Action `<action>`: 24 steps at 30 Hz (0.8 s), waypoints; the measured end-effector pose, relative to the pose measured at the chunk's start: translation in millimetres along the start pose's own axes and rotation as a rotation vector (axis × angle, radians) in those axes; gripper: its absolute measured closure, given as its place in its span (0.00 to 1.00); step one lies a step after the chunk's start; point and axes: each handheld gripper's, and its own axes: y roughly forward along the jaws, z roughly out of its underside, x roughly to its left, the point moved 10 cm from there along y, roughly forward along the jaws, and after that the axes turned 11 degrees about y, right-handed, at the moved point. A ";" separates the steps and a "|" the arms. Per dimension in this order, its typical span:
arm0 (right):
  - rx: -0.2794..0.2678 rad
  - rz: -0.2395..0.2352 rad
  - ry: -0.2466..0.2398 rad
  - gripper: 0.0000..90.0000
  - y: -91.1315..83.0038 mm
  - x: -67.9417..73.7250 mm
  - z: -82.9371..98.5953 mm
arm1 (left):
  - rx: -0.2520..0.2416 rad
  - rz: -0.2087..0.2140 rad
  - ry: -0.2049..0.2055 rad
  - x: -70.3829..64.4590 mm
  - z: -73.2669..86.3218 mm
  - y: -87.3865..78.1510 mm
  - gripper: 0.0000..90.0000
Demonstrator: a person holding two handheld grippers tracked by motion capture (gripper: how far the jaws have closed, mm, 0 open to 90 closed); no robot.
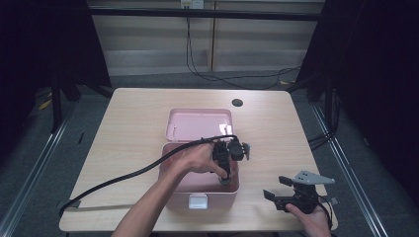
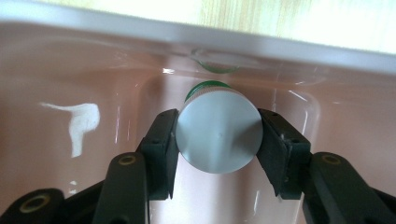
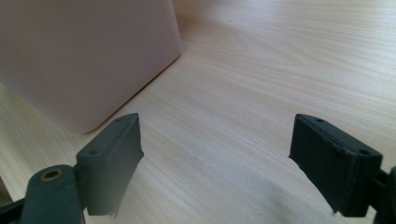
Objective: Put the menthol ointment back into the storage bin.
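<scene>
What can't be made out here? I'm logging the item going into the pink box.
- Bottle, left gripper view: its silver cap hides the body, so contents and label are unreadable.
- Pink box floor, high view: covered by the hand and left hand-held gripper.
- Pink box, right gripper view: cut off by the frame edge.

The open pink plastic box [image 1: 200, 190] blocks the wooden table's [image 1: 128, 128] front middle; its left and far edges lie free.
</scene>
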 end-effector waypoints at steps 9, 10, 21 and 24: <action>0.001 -0.002 0.000 0.18 0.1 0.2 0.1 | -0.001 -0.005 -0.002 0.6 -1.6 6.5 0.57; 0.001 -0.001 0.000 0.18 0.1 0.2 0.1 | 0.000 -0.005 0.001 0.5 -1.8 6.7 0.57; 0.000 -0.002 -0.004 0.18 0.3 0.2 0.1 | 0.004 0.005 -0.016 0.4 -1.4 10.8 0.56; 0.000 -0.003 -0.005 0.18 0.3 0.3 0.1 | 0.003 0.003 -0.016 0.8 -1.4 10.8 0.56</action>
